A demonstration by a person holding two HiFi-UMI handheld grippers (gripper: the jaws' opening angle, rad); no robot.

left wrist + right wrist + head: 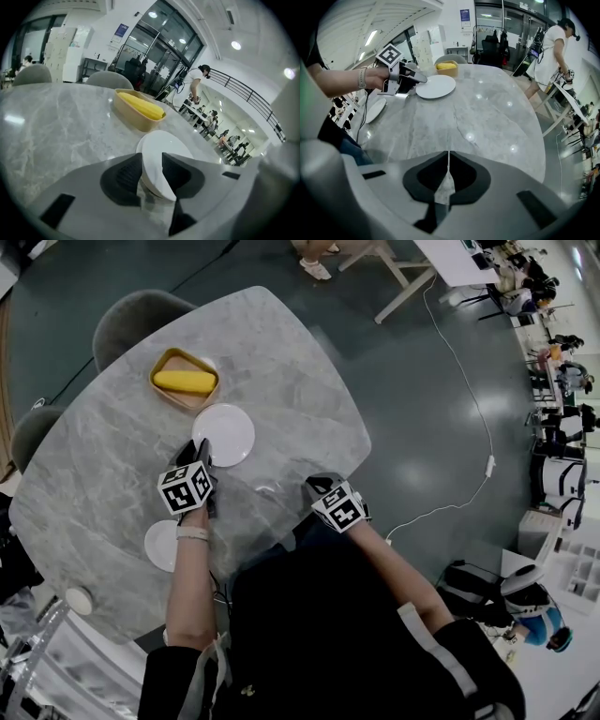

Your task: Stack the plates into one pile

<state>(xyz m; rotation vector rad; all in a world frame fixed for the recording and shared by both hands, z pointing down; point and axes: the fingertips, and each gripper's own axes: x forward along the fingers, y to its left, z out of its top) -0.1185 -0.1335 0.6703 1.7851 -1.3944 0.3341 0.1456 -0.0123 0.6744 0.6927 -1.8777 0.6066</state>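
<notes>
Left tongs (152,174) first: slackened, astride the near rim of the big white plate (165,142), pads not biting. Plate flat on the marble table (281,352), about mid-table. Right tongs (449,161) clenched tight, nothing between, hanging over bare marble at the near right, well apart from any plate.

Further out: small white plate (161,545) at the near left, well apart from the big one. Beyond it, a still smaller round white piece (79,600) right at the near-left edge, too small to call plate or saucer. On the far side, a tan dish (185,381) with a yellow corn-like piece inside, just beside the big plate.

No pile yet, plates all lying singly. Looks like the big plate set as the base, grip let go. Next, by judgement: back the left tongs off the rim without dragging it, swing near-left, pinch the small plate's rim, lift, carry over, lower centred.

Watch the near table edge by the small plate: little margin there. Plenty of open marble far and right.
</notes>
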